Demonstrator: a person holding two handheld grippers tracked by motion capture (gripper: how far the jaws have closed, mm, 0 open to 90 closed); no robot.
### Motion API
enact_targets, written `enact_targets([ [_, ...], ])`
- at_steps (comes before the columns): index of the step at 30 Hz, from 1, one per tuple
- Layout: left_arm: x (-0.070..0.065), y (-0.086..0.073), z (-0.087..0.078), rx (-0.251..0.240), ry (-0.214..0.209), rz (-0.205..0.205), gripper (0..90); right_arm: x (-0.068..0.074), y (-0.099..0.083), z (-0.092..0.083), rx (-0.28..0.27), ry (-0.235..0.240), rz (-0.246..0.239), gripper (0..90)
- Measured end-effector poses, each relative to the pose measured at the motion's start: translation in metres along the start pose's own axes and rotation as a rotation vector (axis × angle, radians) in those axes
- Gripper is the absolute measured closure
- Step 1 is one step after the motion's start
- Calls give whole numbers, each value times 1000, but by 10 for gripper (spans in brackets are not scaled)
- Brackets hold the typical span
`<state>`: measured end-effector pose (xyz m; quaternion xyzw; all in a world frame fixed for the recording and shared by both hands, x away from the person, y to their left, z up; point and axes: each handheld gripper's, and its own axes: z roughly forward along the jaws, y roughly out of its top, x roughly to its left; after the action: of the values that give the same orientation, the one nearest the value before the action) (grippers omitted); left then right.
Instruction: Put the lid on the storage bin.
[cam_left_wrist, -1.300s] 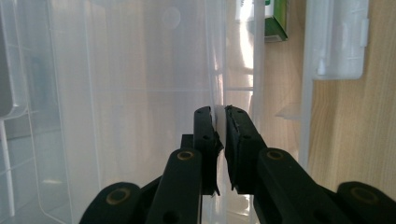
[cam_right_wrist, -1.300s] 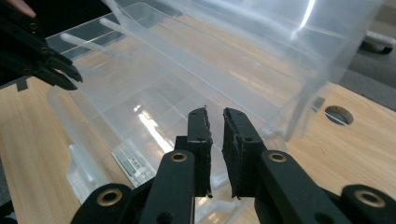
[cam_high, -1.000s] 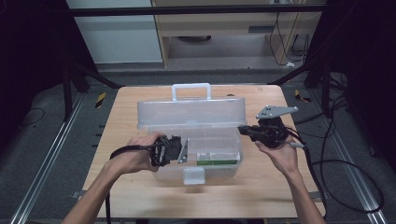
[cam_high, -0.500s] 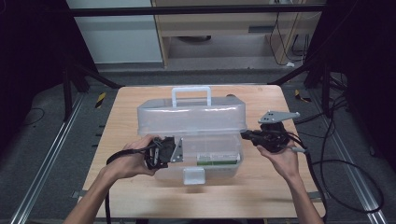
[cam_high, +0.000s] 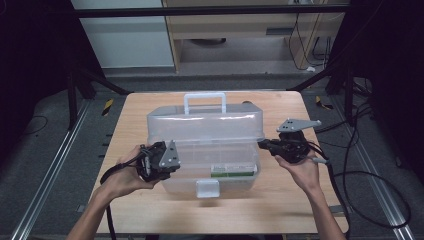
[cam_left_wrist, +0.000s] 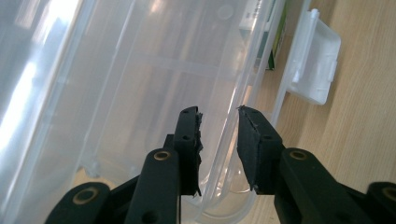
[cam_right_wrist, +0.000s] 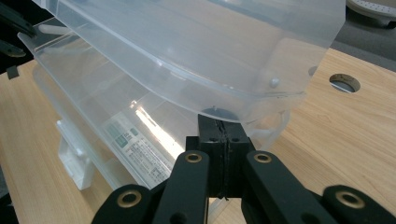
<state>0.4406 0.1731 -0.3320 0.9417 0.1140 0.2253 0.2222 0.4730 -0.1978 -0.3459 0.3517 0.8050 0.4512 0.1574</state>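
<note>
A clear plastic toolbox (cam_high: 200, 160) stands mid-table, its lid (cam_high: 205, 125) tilted half open above it, white handle (cam_high: 205, 100) at the back. A green and white pack (cam_high: 232, 170) lies inside. My left gripper (cam_high: 165, 162) is at the box's left end. Its jaws have just been opening, and the box's rim (cam_left_wrist: 229, 140) runs between the parted pads of this gripper (cam_left_wrist: 219, 116) without being pressed. My right gripper (cam_high: 261, 145) is at the right end, shut, with its tips (cam_right_wrist: 219, 122) against the lower edge of the lid (cam_right_wrist: 196, 51).
A white latch (cam_high: 207, 188) hangs at the box's front, toward the table's near edge. Bare wood lies left and right of the box. A round hole (cam_right_wrist: 344, 83) is in the tabletop at the right. Cables (cam_high: 360, 180) trail off the right side.
My left gripper has drawn a little to the left and its jaws have parted. The lid has tilted lower over the box. The right gripper has stayed put.
</note>
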Motion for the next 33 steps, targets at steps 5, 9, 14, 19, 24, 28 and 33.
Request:
enact_targets([
  [5,3,-14,-5,-54,-5,-131,680,-1,0,0,2,-1,-2,898],
  [9,9,-25,-9,-112,13,-181,688,0,0,1,2,-2,-1,898],
  [14,13,-39,-15,-138,41,-262,697,0,0,1,3,-1,0,898],
  [19,14,-53,-17,-154,72,-347,715,0,0,1,4,-4,-2,898],
  [24,17,-67,-17,-191,97,-429,723,0,0,1,6,-4,-2,898],
  [28,20,-75,-18,-232,124,-503,745,1,0,1,10,-4,-6,898],
  [33,23,-80,-16,-240,139,-549,759,1,-1,1,13,-1,-5,897],
])
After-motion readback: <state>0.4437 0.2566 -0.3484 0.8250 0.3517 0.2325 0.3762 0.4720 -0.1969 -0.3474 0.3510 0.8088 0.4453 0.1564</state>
